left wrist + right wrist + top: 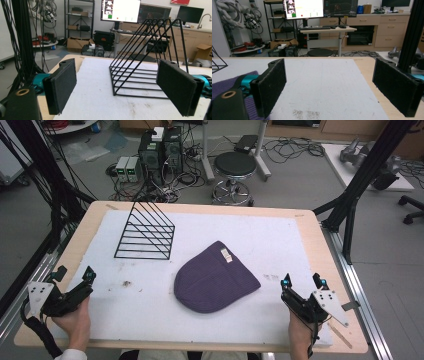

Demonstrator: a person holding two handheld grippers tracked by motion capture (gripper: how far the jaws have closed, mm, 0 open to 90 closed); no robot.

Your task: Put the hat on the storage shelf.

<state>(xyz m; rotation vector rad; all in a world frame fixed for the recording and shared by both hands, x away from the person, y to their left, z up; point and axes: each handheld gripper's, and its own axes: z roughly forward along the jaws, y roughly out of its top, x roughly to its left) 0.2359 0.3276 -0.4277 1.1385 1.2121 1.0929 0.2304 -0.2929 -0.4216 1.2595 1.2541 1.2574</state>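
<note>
White-padded table (150, 320). Black wire rack (146, 234), far-left, triangular dividers upright. Purple knit beanie (215, 279), flat at centre between both tools, long axis diagonal, rounded crown toward near-left, label and opening toward far-right. Left gripper (75, 273) and right gripper (302, 281), near corners, jaws wide, nothing held. Presumably approach stage: best closed in low over the beanie's edges, pads level.

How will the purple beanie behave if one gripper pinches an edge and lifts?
The purple beanie lies flat and looks knitted, so it will probably drape and fold, not hold shape. Likely light. On the white mat it may drag rather than slide.
</note>
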